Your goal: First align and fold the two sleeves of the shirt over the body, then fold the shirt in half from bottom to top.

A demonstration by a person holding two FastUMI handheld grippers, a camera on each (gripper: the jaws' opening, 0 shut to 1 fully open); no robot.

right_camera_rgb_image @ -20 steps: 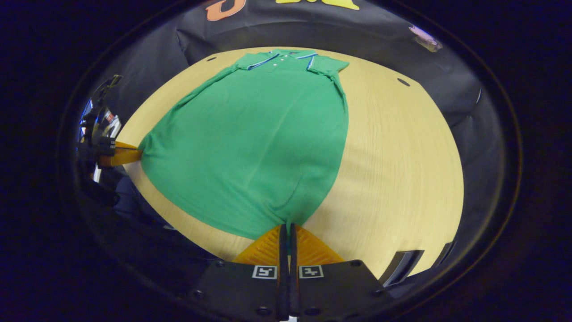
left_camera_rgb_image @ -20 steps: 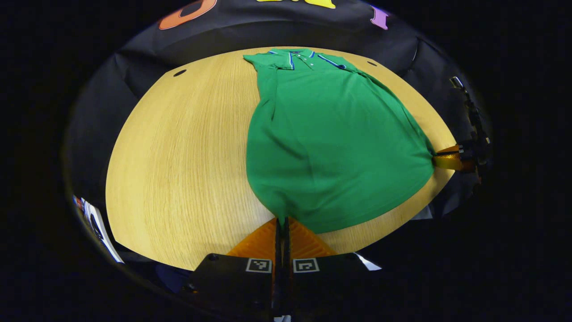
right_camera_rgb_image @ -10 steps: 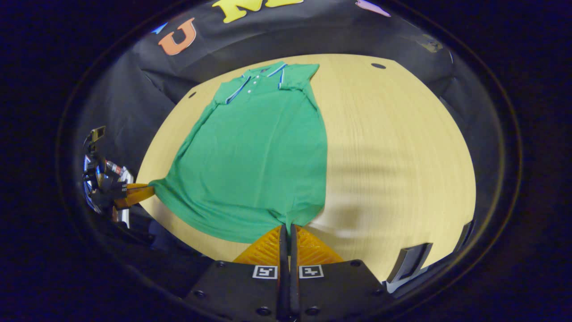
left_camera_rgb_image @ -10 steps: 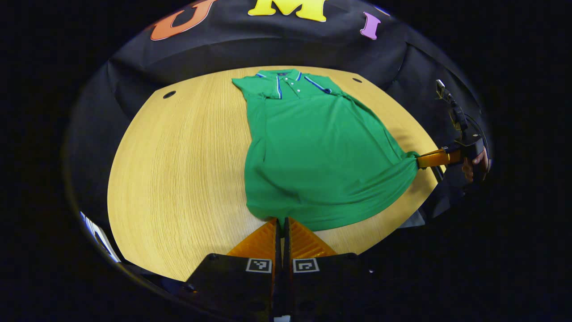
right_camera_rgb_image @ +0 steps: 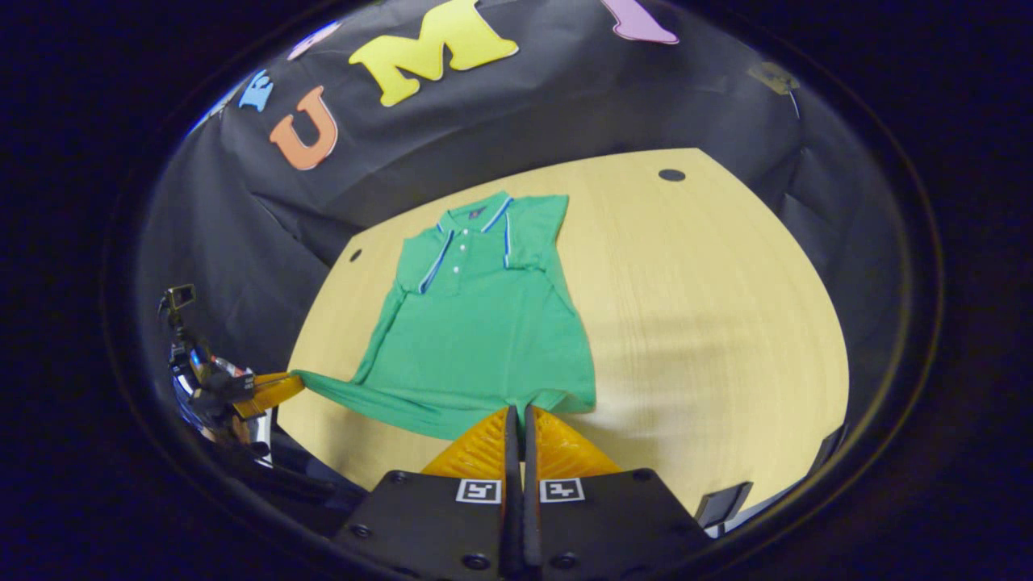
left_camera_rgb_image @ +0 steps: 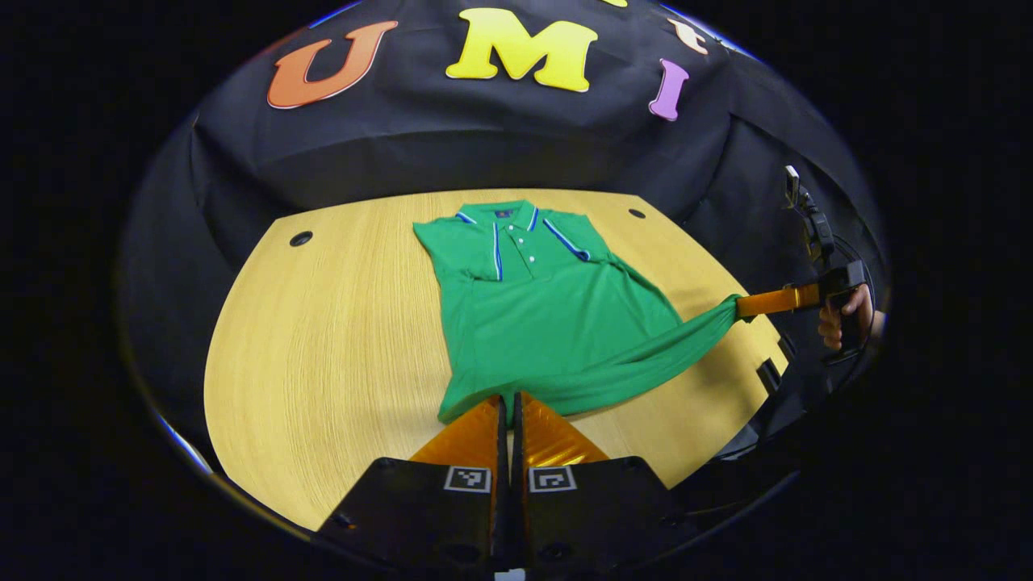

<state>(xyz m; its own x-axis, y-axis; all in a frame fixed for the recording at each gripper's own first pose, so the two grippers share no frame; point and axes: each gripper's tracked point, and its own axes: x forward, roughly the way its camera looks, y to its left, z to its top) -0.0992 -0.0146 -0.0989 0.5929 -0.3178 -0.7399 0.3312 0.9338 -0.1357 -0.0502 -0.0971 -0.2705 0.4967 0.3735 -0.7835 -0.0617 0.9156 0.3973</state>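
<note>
A green polo shirt (left_camera_rgb_image: 549, 311) (right_camera_rgb_image: 476, 323) lies on the wooden table, collar toward the far wall, both sleeves folded in over the body. My left gripper (left_camera_rgb_image: 507, 399) is shut on the shirt's bottom hem at one corner. My right gripper (right_camera_rgb_image: 518, 409) is shut on the hem at the other corner. The hem is lifted off the table and stretched taut between the two. In the left gripper view the right gripper (left_camera_rgb_image: 738, 305) shows at the far right with a hand (left_camera_rgb_image: 839, 319) on its handle. In the right gripper view the left gripper (right_camera_rgb_image: 292, 381) shows at the far left.
The round-edged wooden table (left_camera_rgb_image: 323, 339) (right_camera_rgb_image: 710, 307) has small dark holes (left_camera_rgb_image: 301, 239) (right_camera_rgb_image: 671, 174) near its far corners. Black cloth walls stand close behind it. Bare tabletop lies on both sides of the shirt.
Both grippers have risen and drawn the hem up off the table and toward the collar. The shirt's lower part now bunches into a taut band between them.
</note>
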